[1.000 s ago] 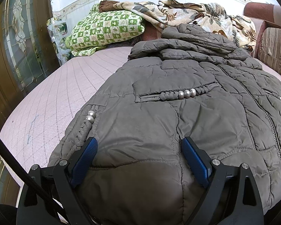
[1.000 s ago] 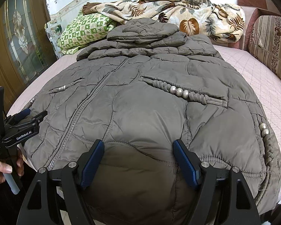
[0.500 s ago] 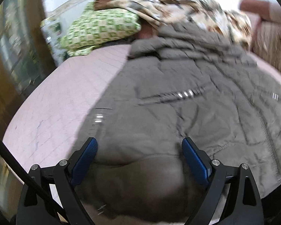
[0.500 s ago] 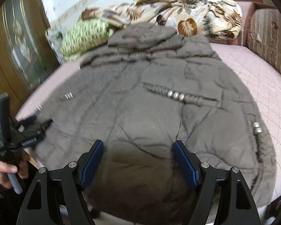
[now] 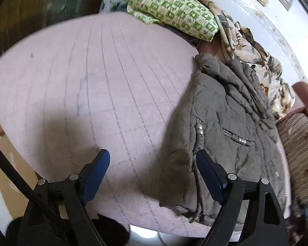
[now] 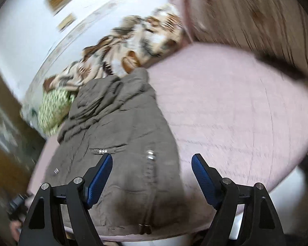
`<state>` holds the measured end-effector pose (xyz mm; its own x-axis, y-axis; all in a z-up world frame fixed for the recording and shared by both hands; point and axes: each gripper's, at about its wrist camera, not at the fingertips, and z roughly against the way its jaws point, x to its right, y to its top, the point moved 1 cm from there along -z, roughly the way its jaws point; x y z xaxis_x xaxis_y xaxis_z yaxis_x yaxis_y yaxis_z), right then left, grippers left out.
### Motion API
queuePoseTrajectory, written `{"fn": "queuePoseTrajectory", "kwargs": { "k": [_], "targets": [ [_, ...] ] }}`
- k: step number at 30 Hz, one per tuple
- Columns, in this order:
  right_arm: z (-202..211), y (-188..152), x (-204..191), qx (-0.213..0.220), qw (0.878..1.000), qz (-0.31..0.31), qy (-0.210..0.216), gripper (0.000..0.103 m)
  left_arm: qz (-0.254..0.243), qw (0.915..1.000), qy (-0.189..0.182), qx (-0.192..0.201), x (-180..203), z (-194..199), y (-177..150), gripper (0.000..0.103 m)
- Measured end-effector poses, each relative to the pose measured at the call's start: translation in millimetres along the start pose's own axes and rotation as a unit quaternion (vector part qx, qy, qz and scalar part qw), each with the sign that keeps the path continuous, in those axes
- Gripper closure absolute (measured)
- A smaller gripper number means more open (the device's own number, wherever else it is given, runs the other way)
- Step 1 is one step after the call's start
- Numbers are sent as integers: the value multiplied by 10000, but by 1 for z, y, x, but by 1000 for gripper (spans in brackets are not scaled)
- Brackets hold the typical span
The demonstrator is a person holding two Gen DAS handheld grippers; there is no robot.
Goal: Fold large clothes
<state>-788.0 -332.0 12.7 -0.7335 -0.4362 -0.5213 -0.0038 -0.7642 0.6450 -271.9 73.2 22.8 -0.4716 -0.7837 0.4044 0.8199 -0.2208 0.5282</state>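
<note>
On the near edge of the bed [image 5: 92,78], left side first: the left gripper [image 5: 152,166] hangs over bare pink quilted cover, jaws spread wide with nothing between them. Its jaws have just been closing a little, but they're clamping nothing, only mattress shows in the gap. The right-hand pad sits just at the left side seam of the grey padded coat [image 5: 232,123], beside the row of silver beads [image 5: 199,130] on that edge.

The coat itself lies flat and face up across the middle of the bed, hem at the near edge, hood up toward the far end where the green checked pillow [image 5: 174,6] and the leaf-print blanket [image 5: 252,57] are piled.

Over on the right side, the right gripper [image 6: 152,167] is also wide apart and empty. Its jaws have just been opening a touch. It straddles the coat's right side seam, left pad over the fabric, right pad over bare cover. This view is pretty blurry, so I can't say whether the pads touch anything.

My read: this is the start of the first fold, both hands lining up on opposite side edges of the coat. Next move probably needs each gripper to drop onto its seam, pinch through the puffy layers, then lift the sides inward. Thick slippery padding could easily slip out of a shallow pinch.
</note>
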Motion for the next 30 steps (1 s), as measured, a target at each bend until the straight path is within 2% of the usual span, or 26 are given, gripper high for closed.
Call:
{"fn": "queuePoseTrajectory", "kwargs": {
  "k": [3,5,8,14,17,22,25,27,29,30],
  "targets": [
    [-4,-1,20,-148,9984,-530,135,20,144,9984,-504,-228,4,-8,-8,18],
    [-6,-2,30,-213,9959,-850,230,20,200,9968,-679,-370,8,-14,-15,18],
    [-8,-4,34,-283,9940,-1014,314,20,-10,9976,-617,-326,18,-13,-20,18],
    [-22,-16,42,-609,9887,-1334,315,20,-61,9978,-580,-303,23,-13,-29,18],
    [-26,-20,33,-656,9906,-1170,264,19,-104,9977,-596,-320,28,-14,-32,18],
    [-40,-43,2,-955,9907,-769,588,20,-278,9976,-571,-290,43,-17,-43,18],
    [-45,-58,-22,-1011,9914,-420,711,27,-436,9977,-494,-152,58,-17,-54,18],
    [-49,-66,-32,-974,9917,-318,771,39,-563,9978,-346,-8,66,-17,-59,18],
    [-51,-68,-35,-866,9939,-223,652,59,-608,9977,-249,161,70,-16,-62,23],
    [-53,-67,-33,-809,9945,-243,617,61,-663,9974,-167,241,71,-16,-61,30]
  ]
}}
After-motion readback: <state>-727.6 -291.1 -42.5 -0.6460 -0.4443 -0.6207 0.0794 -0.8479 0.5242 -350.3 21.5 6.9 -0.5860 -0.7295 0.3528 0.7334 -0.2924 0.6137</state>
